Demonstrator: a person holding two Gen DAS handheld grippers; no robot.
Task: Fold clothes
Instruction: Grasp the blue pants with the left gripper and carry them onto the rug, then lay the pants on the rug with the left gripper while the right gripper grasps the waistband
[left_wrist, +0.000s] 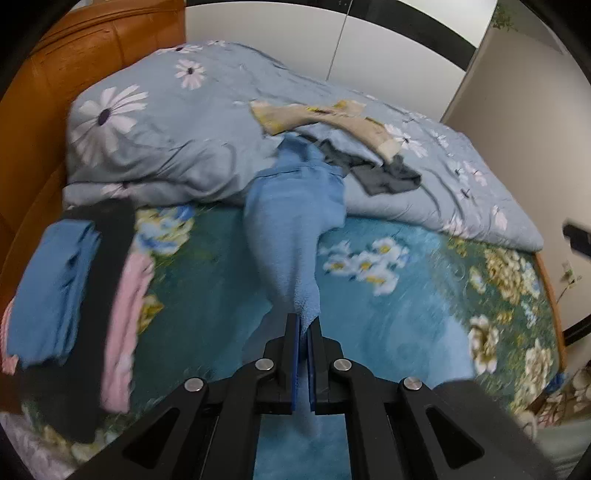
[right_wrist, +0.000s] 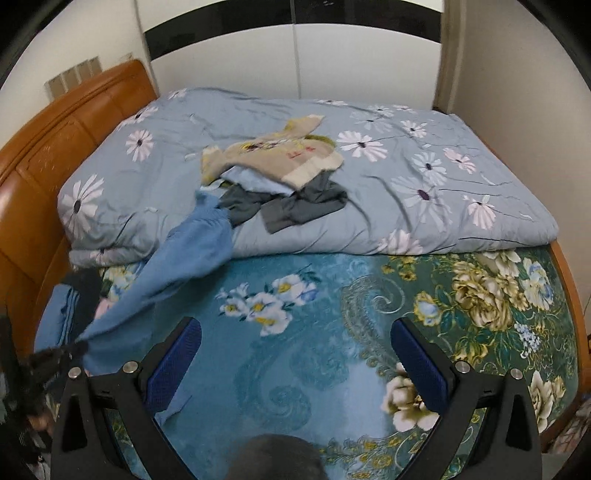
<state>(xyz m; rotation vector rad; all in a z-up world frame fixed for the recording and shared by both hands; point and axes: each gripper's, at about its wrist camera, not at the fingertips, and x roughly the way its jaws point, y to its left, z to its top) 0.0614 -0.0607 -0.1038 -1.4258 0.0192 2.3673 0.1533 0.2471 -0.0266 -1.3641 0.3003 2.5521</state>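
- The blue fleece garment (left_wrist: 291, 221) is stretched in a long rope from the heap on the folded quilt down across the bedspread, its near end pinched and its far end caught among the other clothes.
- The left hand-held gripper (left_wrist: 303, 328) is clamped on that near end, with cloth bunched between the two blue pads; the right wrist view shows the same garment (right_wrist: 192, 251) running taut toward the lower left.
- The right hand-held gripper (right_wrist: 295, 354) hangs spread wide over the bare bedspread, holding nothing.
- My reading: the step in hand is drawing this one garment out of the heap onto the open bedspread, where it can be laid out for folding.
- The next move calls for the far end to come free of the grey garment (right_wrist: 291, 206) without dragging it along, and then for the right hand-held gripper to take a second edge so the cloth can be spread flat.
- Also in the heap is a beige printed top (right_wrist: 280, 155), on the daisy-print quilt (right_wrist: 443, 192).
- A folded stack (left_wrist: 74, 291) of blue, black and pink pieces sits at the left of the floral bedspread (right_wrist: 332, 332), near the wooden headboard (left_wrist: 92, 55).
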